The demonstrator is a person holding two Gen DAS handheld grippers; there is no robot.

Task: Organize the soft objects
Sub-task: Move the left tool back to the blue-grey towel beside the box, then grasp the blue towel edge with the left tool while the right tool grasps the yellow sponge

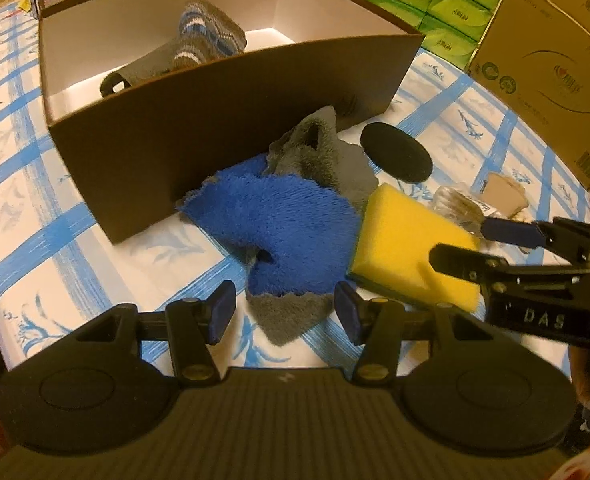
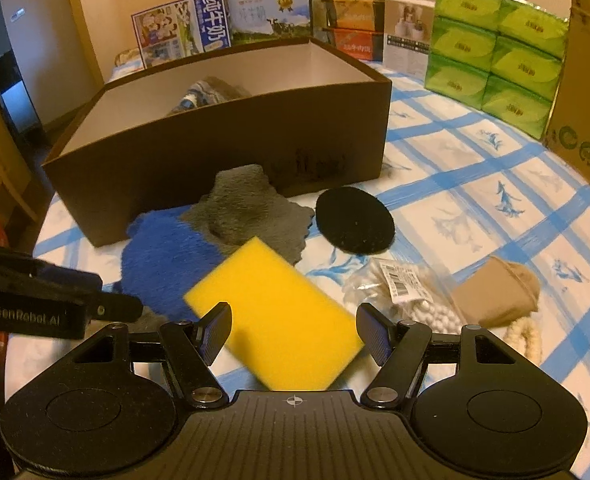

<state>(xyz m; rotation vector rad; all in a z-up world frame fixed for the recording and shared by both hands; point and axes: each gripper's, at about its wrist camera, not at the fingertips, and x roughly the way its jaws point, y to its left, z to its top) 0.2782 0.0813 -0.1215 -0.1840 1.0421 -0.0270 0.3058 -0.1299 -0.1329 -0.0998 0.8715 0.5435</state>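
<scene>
Blue-checked tablecloth (image 2: 475, 200) under brown box (image 2: 215, 160), both claws (image 1: 285, 308) (image 2: 293, 332) agape, empty.

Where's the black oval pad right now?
In both views the black oval pad lies flat on the cloth, right of the grey towel, before the brown box.

Both wrist cameras look forward and steeply down from close above the blue-checked bed (image 1: 35, 208). The left view sits left of the right one. Both share the brown box (image 1: 223, 112), blue cloth (image 2: 163, 256) and yellow sponge (image 2: 271, 308).
</scene>
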